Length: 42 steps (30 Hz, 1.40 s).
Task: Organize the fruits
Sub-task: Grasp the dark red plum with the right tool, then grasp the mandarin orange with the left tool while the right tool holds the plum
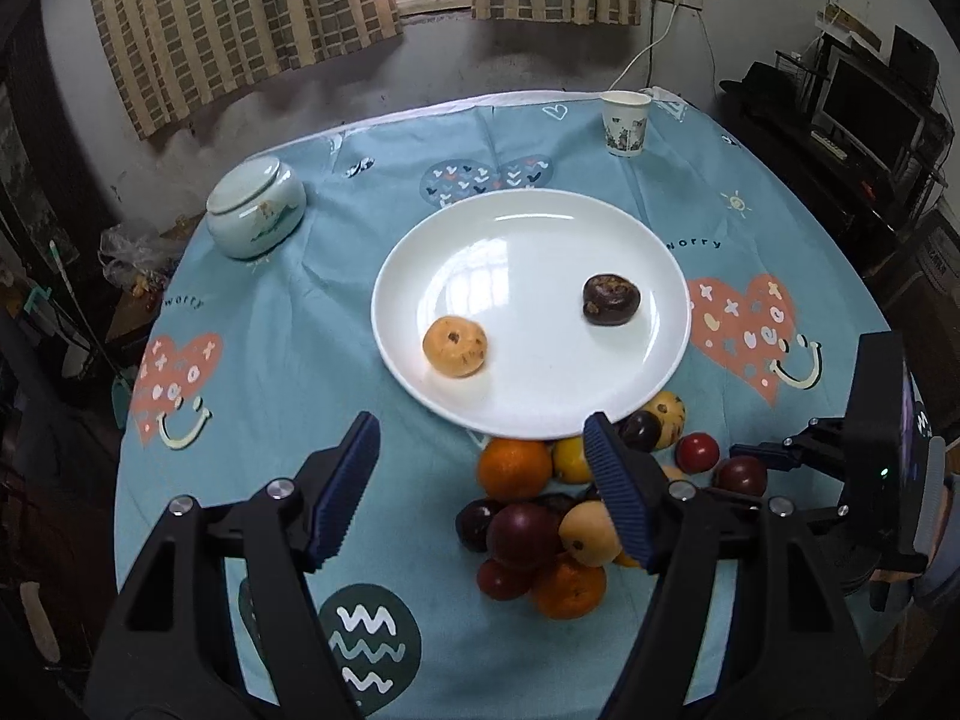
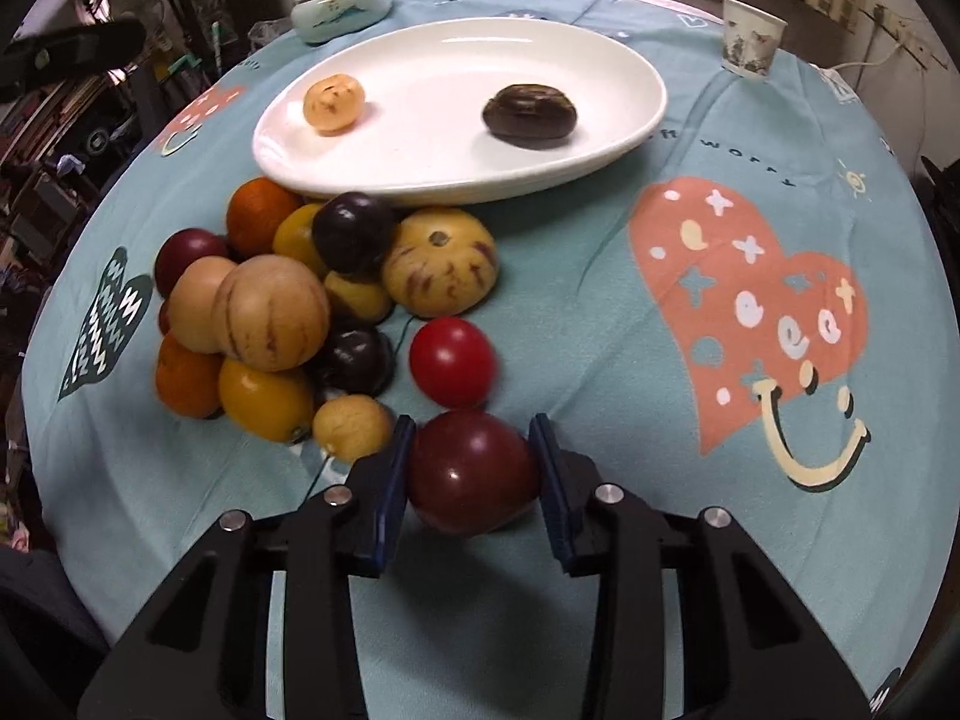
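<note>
A white plate [image 1: 528,252] [image 2: 432,144] sits mid-table and holds a spotted yellow fruit [image 1: 455,346] [image 2: 333,103] and a dark brown fruit [image 1: 611,299] [image 2: 530,116]. In front of the plate lies a pile of fruit [image 1: 540,516] [image 2: 270,300]: oranges, dark plums and striped yellow ones. My right gripper [image 2: 472,423] is shut on a dark red fruit [image 2: 474,474] [image 1: 742,476] at the pile's right edge, on the cloth. A bright red fruit [image 2: 453,362] [image 1: 697,452] lies just beyond it. My left gripper [image 1: 480,429] hangs open and empty over the plate's near rim and the pile.
A pale lidded ceramic jar [image 1: 256,215] [image 2: 341,6] stands at the far left of the round table and a paper cup [image 1: 624,122] [image 2: 751,38] at the far right. A blue patterned cloth [image 1: 270,360] covers the table. Dark furniture with a monitor [image 1: 864,108] stands beyond the right edge.
</note>
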Motion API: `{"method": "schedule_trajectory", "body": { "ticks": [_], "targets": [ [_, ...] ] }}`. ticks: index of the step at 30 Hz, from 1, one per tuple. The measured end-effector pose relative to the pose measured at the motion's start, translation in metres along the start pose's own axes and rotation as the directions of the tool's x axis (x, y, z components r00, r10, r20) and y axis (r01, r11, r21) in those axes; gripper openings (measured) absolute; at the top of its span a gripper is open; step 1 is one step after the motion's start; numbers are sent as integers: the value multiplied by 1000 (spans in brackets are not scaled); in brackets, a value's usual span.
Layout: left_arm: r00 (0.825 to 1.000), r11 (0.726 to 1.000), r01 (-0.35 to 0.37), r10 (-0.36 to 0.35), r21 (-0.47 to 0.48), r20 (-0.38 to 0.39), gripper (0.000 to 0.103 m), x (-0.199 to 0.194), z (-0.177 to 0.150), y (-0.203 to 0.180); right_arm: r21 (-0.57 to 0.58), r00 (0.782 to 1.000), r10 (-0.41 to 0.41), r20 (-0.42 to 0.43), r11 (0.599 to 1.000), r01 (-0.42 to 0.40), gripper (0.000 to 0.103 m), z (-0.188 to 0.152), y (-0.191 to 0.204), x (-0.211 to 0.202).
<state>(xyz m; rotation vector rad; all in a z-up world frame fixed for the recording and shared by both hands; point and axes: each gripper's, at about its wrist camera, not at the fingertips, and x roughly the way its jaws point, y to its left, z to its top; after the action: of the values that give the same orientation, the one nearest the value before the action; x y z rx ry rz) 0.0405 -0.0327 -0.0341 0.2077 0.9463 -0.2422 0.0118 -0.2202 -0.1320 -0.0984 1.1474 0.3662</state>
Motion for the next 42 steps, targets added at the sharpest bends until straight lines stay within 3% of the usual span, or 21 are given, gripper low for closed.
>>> {"method": "schedule_trajectory", "body": {
  "ticks": [6, 11, 16, 20, 24, 27, 28, 33, 36, 37, 38, 39, 42],
  "targets": [
    [993, 994, 113, -112, 11, -28, 72, -4, -56, 3, 82, 999, 26, 41, 996, -29, 39, -12, -6, -21],
    [972, 983, 183, -178, 19, -153, 71, 20, -93, -18, 91, 999, 20, 40, 996, -24, 39, -18, -4, -24],
    [963, 983, 182, -177, 6, -201, 67, 38, -100, -27, 86, 999, 33, 40, 996, -36, 39, -19, 2, -26],
    [959, 985, 161, -170, -57, -228, 65, 57, -91, -27, 84, 999, 41, 31, 996, -43, 39, -20, 4, -24],
    [966, 993, 114, -120, -38, -230, 66, 62, -86, -31, 79, 998, 51, 26, 996, -53, 39, -24, 7, -24],
    [962, 989, 143, -150, -47, -230, 51, 57, -86, -28, 74, 998, 56, 30, 996, -58, 39, -24, 8, -24],
    [952, 980, 189, -198, -59, -235, 35, 55, -86, -28, 73, 998, 54, 33, 996, -56, 39, -24, 8, -25],
    [953, 982, 178, -189, -65, -235, 34, 46, -90, -23, 65, 997, 53, 56, 996, -57, 39, -21, 11, -31],
    [956, 976, 201, -215, -87, -198, 33, 30, -90, -16, 63, 996, 55, 69, 996, -60, 39, -20, 13, -37],
    [956, 972, 215, -229, -95, -181, 29, 24, -88, -13, 62, 996, 57, 74, 996, -62, 39, -20, 13, -39],
    [956, 968, 228, -243, -104, -163, 7, 18, -86, -9, 59, 995, 56, 81, 996, -61, 39, -19, 14, -42],
    [955, 964, 238, -254, -114, -151, 2, 12, -81, -6, 58, 995, 55, 87, 996, -60, 39, -18, 15, -44],
    [958, 959, 255, -268, -123, -103, 2, 2, -66, 1, 49, 993, 60, 105, 997, -66, 39, -12, 17, -50]
  ]
}}
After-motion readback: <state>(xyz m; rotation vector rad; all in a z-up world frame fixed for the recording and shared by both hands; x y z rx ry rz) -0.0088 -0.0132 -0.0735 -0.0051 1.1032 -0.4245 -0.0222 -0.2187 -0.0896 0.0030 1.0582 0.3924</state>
